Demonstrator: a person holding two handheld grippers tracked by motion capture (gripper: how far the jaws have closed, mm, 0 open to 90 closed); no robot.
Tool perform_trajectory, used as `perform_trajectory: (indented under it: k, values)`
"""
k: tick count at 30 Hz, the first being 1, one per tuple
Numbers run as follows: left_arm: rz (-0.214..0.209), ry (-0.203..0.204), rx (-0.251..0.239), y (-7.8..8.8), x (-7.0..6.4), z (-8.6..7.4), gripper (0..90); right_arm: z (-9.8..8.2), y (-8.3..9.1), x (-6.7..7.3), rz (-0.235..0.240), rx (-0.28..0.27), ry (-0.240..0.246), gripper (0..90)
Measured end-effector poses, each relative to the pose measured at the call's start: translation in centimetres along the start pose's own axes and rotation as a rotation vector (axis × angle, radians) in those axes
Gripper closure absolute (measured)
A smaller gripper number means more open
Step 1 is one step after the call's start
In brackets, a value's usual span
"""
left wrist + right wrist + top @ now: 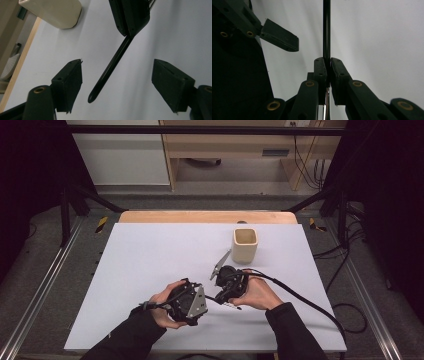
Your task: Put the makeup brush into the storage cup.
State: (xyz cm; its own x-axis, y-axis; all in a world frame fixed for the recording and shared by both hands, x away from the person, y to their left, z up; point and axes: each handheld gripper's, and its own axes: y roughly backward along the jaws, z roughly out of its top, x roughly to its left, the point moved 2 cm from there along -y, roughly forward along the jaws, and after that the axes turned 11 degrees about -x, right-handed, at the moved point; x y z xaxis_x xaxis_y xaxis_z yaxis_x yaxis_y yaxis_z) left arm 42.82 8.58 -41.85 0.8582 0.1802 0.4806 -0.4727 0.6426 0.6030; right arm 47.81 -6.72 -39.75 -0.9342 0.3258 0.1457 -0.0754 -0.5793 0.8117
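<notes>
The right tool (328, 65) is pressed together on a thin black rod (326, 30), with a glint of metal below the grip (possibly a spoon or similar utensil; the working end can't be made out). The rod is held just above the white bench (150, 265), its free end pointing toward the left tool (116, 83).

The left tool is spread, its 2 jaws standing on either side of the rod's rounded tip (93, 97) without touching it. In the high view the left tool (209, 301) and the right tool (220, 296) meet near the front middle of the bench, each in one of the person's hands.

By my reading this is a handover about halfway done: the rod is lifted, presented and lined up between the left jaws, but the second grip is not yet made. Left to do: pinch the tip, release on the right, and probably carry it to the cream cup (245, 246), which stands upright well behind the tools.
</notes>
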Motion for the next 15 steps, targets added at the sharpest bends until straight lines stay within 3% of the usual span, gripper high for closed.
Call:
perform_trajectory:
  k: [15]
  values:
    - [0.003,-0.091,0.028,-0.77,-0.52,-0.23,40.9,0.09,-0.74,0.26,0.033,0.007,-0.017,84.1]
